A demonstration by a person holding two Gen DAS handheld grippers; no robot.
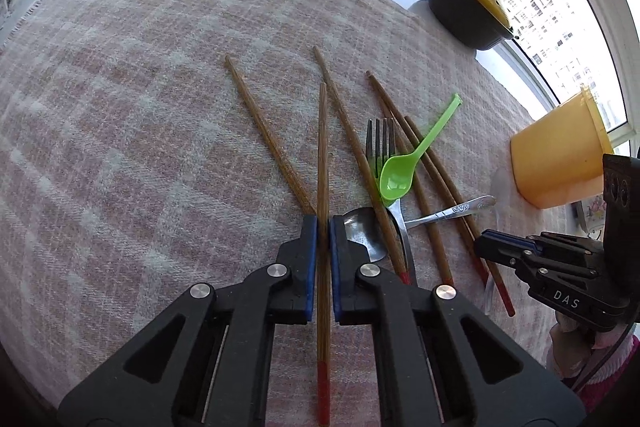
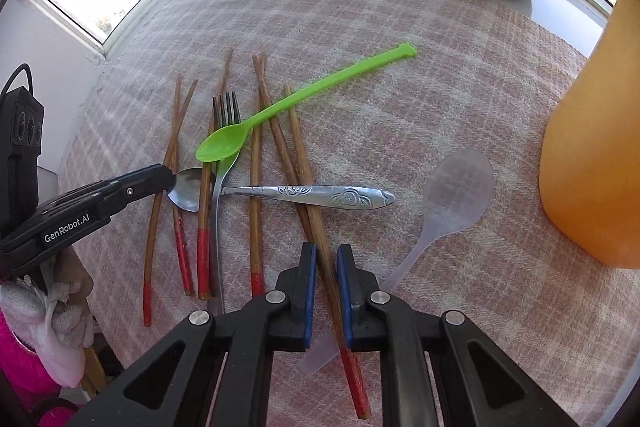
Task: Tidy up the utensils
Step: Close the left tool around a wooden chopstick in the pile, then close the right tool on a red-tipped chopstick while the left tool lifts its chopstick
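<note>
Left wrist view, lower centre: left gripper and right gripper jaws each clamped on a chopstick; pickup step, lift to yellow cup likely next.

bare cloth left; orange cup blocks right.

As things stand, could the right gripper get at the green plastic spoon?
Probably not right away. The right gripper is shut on a chopstick. The green spoon lies uncovered atop the fork just ahead, so once that chopstick is put down the way looks free.
</note>
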